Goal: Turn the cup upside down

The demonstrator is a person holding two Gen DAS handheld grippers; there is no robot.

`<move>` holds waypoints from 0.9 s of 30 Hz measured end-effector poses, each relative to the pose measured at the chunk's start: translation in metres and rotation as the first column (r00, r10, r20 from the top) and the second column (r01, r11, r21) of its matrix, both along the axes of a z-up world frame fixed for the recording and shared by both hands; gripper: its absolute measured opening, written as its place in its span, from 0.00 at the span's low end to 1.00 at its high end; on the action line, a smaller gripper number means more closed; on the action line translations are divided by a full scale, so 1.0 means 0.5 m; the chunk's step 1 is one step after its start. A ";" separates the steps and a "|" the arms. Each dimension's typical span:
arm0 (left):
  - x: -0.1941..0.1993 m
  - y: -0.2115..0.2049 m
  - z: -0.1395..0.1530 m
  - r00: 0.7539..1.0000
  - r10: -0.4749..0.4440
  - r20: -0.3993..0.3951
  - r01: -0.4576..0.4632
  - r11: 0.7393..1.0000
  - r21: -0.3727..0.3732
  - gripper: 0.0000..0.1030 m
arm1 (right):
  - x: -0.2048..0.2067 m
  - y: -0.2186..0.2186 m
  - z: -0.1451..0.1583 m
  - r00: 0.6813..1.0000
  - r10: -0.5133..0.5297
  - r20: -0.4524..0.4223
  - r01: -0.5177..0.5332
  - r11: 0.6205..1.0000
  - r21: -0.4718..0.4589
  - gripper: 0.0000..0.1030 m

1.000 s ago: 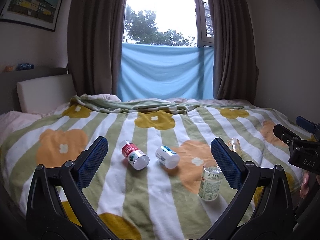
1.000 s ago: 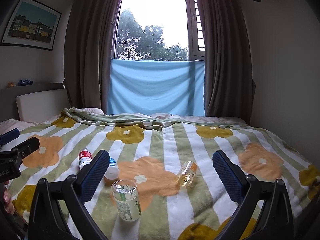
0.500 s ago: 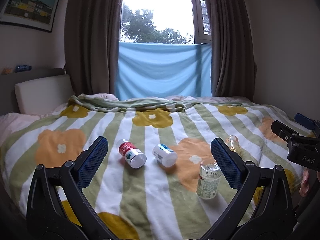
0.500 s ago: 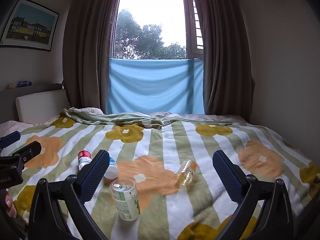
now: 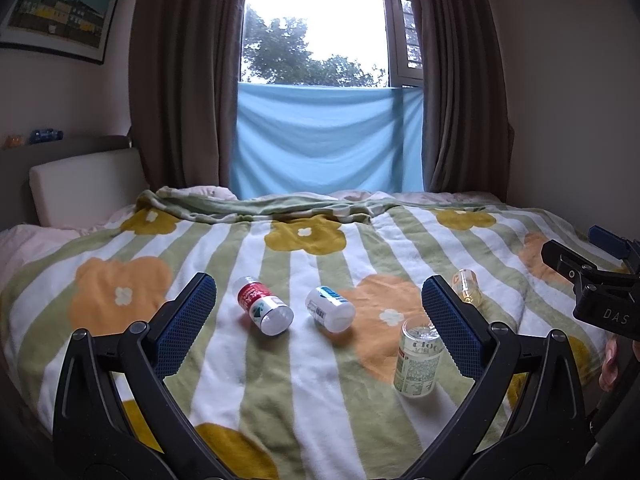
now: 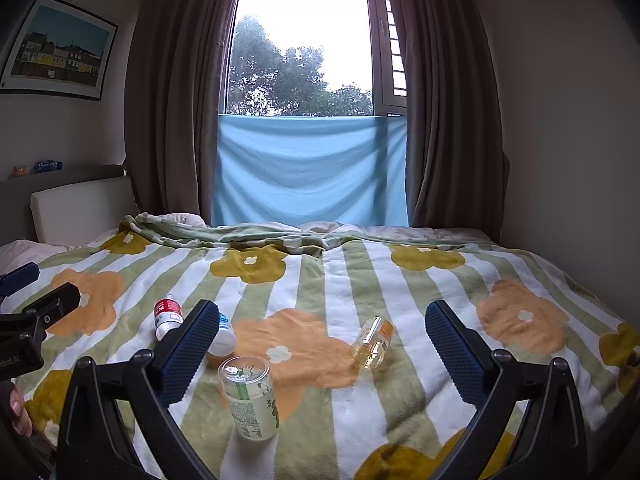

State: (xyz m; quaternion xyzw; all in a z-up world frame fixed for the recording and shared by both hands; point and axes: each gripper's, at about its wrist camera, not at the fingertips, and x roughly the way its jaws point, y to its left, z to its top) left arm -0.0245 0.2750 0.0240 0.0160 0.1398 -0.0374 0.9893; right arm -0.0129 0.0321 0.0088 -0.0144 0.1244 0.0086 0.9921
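One cup [image 6: 250, 396] and three bottles are seen on the blanket [image 5: 288, 380]; both grippers [image 5: 318, 320] [image 6: 320, 350] are held wide, shifted slightly leftward.

green-striped floral blanket [image 5: 224, 360], green-printed clear cup [image 6: 250, 398], red-labelled bottle [image 5: 260, 304]

You have a striped, flower-patterned blanket [image 5: 224, 364] spread over the bed. On it lie a red-labelled bottle [image 5: 262, 305] and, just beside it, a white bottle [image 5: 330, 309], both on their sides. Farther right lies a small amber bottle [image 6: 372, 343]. Behind, a blue cloth [image 6: 310, 168] hangs across the window between brown curtains [image 6: 172, 92], and a framed picture [image 6: 60, 48] hangs on the left wall.
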 end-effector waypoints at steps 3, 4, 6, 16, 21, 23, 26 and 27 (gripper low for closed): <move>0.001 0.000 0.000 1.000 -0.001 -0.001 0.001 1.000 0.000 1.00 | 0.000 0.000 0.001 1.000 0.000 0.000 0.000 1.000 0.000 1.00; 0.001 0.000 -0.001 1.000 -0.004 -0.003 0.004 1.000 -0.001 1.00 | 0.000 0.000 0.001 1.000 0.001 0.001 -0.001 1.000 0.000 1.00; 0.001 -0.001 -0.003 1.000 -0.005 -0.004 0.005 1.000 -0.001 1.00 | 0.001 0.000 0.001 1.000 0.000 0.000 0.000 1.000 0.001 1.00; 0.000 -0.004 -0.005 1.000 -0.009 -0.004 0.009 1.000 -0.002 1.00 | 0.001 -0.001 0.003 1.000 0.000 0.000 0.000 1.000 0.002 1.00; 0.000 -0.009 -0.004 1.000 -0.010 0.001 0.010 1.000 0.001 1.00 | 0.002 -0.001 0.004 1.000 0.000 -0.001 0.000 1.000 0.003 1.00; -0.001 -0.010 -0.004 1.000 -0.011 0.002 0.011 1.000 0.001 1.00 | 0.002 -0.002 0.004 1.000 0.000 -0.001 0.000 1.000 0.003 1.00; -0.001 -0.011 -0.004 1.000 -0.010 0.002 0.010 1.000 0.001 1.00 | 0.002 -0.002 0.004 1.000 0.000 -0.001 0.000 1.000 0.003 1.00; -0.001 -0.010 -0.004 1.000 -0.011 0.002 0.011 1.000 0.001 1.00 | 0.002 -0.001 0.004 1.000 0.000 -0.002 0.000 1.000 0.003 1.00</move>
